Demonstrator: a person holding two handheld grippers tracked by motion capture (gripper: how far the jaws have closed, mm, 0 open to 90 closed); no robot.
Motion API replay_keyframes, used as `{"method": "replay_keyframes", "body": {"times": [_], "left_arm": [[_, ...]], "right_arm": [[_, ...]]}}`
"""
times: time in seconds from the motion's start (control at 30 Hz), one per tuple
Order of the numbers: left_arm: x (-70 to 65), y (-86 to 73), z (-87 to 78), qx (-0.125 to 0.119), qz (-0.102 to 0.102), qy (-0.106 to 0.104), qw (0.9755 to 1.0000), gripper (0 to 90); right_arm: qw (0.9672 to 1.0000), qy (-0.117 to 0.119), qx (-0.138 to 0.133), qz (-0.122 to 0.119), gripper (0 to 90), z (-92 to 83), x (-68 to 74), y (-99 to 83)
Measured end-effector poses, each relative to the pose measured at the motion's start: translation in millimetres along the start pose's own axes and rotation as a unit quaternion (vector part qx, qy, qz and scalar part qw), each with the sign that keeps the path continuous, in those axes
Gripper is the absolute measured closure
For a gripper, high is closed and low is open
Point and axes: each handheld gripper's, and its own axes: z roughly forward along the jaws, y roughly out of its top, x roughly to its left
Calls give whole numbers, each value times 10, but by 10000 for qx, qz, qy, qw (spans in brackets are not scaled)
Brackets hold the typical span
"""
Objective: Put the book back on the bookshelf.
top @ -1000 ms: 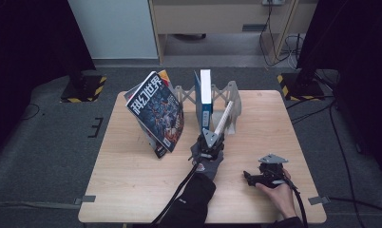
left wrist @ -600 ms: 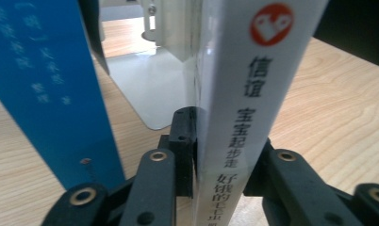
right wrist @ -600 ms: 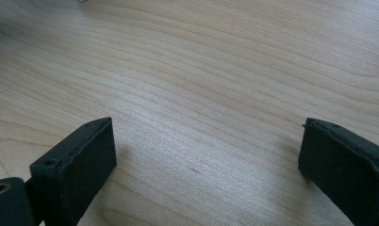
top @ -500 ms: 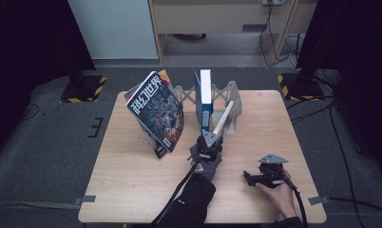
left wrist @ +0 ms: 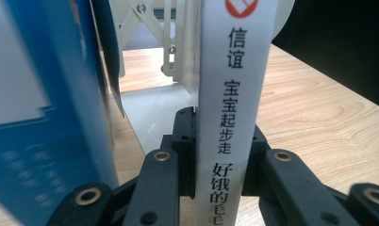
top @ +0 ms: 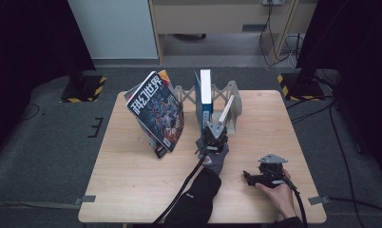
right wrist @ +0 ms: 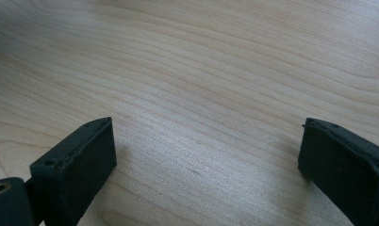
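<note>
A white-spined book (left wrist: 227,103) is held upright in the rack (top: 229,107) – spine vertical – pinched by the left gripper (top: 213,137); the right gripper (top: 265,175) is spread wide

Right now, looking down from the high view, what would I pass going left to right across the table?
Magazine leaning at the left → white-spined book standing upright in the rack, with the left tool shut on it → right tool resting on the wooden table, jaws open.
</note>
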Motion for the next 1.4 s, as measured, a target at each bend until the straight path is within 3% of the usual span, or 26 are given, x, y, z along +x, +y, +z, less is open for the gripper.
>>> {"method": "replay_keyframes", "body": {"times": [0.2,0.43,0.6,0.77,0.9,0.97,1.1,1.3,1.4], "left_arm": [[8,-56,57,138,146,-59,9998,724],[58,-134,58,280,54,-274,9992,708],[62,-128,43,356,46,-279,9990,706],[72,-137,75,604,0,-359,9975,664],[49,-137,98,683,83,-332,9971,688],[62,-127,91,662,71,-211,9976,722],[117,-106,83,455,-172,-168,9987,742],[101,40,38,63,-277,-61,9996,742],[117,75,34,23,-340,62,9994,742]], "right_arm": [[10000,4,-9,-10,53,2,3,1],[10000,5,-14,-6,52,3,3,1],[10000,8,-15,-29,53,2,2,1],[10000,8,-11,-31,53,2,3,2],[10000,12,-12,-39,53,3,2,2],[10000,11,-11,-41,53,3,2,2],[10000,16,-13,-49,53,4,1,3],[10000,20,-13,-51,53,4,1,3],[10000,21,-14,-52,53,3,1,3]]}}
